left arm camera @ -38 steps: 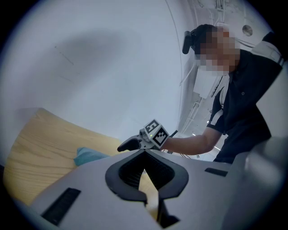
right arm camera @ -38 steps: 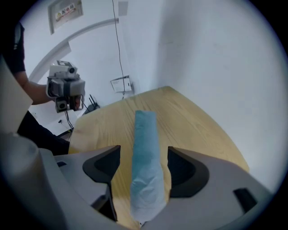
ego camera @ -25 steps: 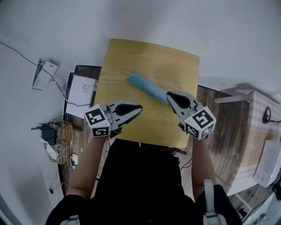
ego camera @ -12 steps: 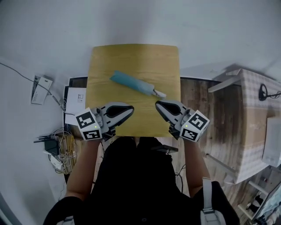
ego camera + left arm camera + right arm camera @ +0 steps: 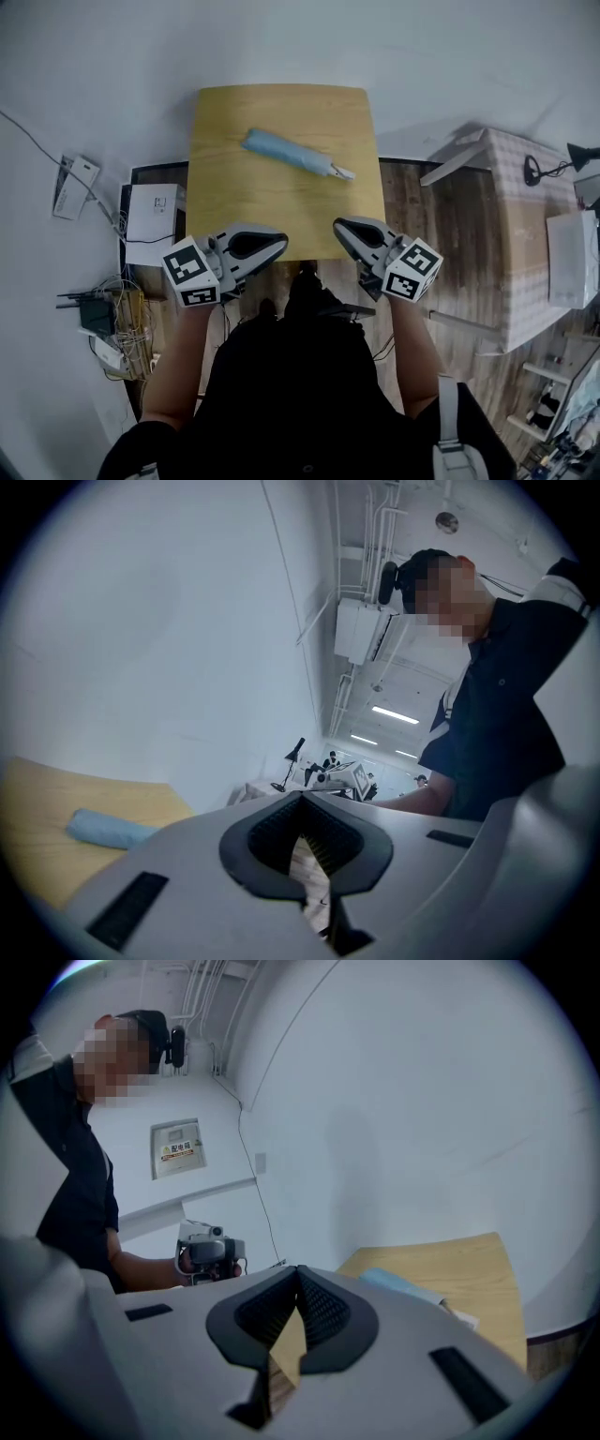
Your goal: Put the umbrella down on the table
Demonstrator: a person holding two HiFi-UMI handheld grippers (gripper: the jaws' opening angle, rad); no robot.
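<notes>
A folded light-blue umbrella lies flat and slantwise on the small wooden table, its white handle end toward the right. Both grippers hover at the table's near edge, well short of the umbrella. My left gripper is shut and empty, and so is my right gripper. In the left gripper view the umbrella shows low at the left, beyond the closed jaws. The right gripper view has the umbrella on the table, past its closed jaws.
A white wall rises behind the table. To the left on the floor lie a white box, a power strip and tangled cables. At the right stands a checked-cloth table with a black lamp. Wooden floor lies between the tables.
Both grippers have drawn back from the table toward my body, the right one away from the umbrella's handle end. The umbrella stays lying on the table.
</notes>
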